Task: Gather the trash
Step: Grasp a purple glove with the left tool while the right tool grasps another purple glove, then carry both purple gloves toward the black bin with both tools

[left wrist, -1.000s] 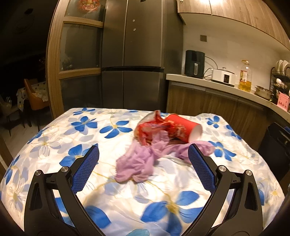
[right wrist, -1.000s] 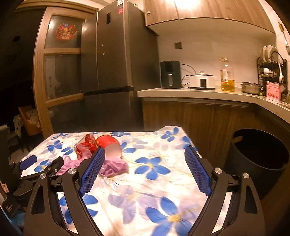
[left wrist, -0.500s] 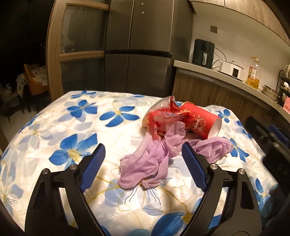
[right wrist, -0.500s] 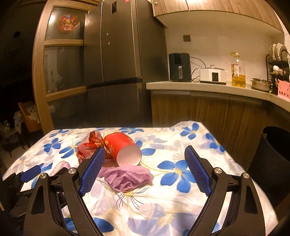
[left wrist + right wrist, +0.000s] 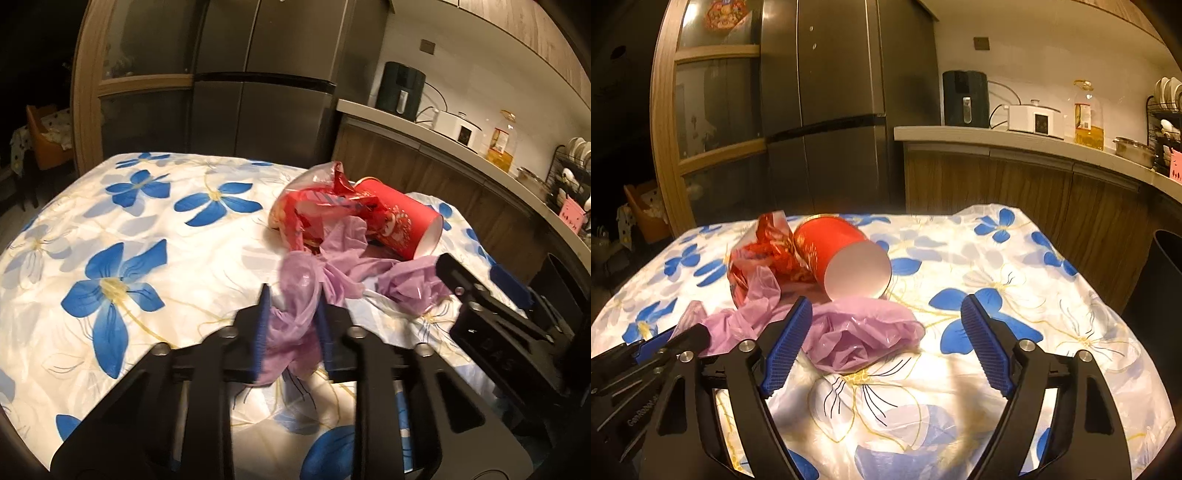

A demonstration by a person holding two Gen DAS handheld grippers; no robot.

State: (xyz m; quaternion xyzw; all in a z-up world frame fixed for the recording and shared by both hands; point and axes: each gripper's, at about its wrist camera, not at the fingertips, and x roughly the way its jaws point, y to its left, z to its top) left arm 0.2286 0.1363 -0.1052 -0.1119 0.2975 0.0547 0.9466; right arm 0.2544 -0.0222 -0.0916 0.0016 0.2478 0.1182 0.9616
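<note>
Pinching tool: the left tool (image 5: 291, 325) has just been closing, and its blue pads (image 5: 260, 332) now press on the near end of the purple plastic bag (image 5: 299, 295), which bunches up between them.
Right tool: the right tool (image 5: 886, 343) stands wide, its jaws having just narrowed a little; nothing is gripped. Its left pad (image 5: 786, 347) lies just beside the puffed end of the bag, its right pad over bare cloth.
Purple plastic bag: crumpled thin film lying across the table (image 5: 155, 236), one end in the left tool, the other puffed end (image 5: 860, 332) in front of the right tool, just below the cup's mouth.
Red paper cup: the red paper cup (image 5: 842, 258) lies on its side, white inside showing, open mouth toward the right wrist camera, touching the wrapper.
Red wrapper: the crumpled red wrapper (image 5: 314, 214) sits against the cup's closed end, partly overlapped by the bag.
Table: covered with a white cloth printed with blue flowers.
Bin: a dark bin (image 5: 1160, 280) stands beside the table at the right edge of the right wrist view.
Background: a steel fridge (image 5: 827, 103) and a worktop with appliances and an oil bottle (image 5: 1087, 116).
</note>
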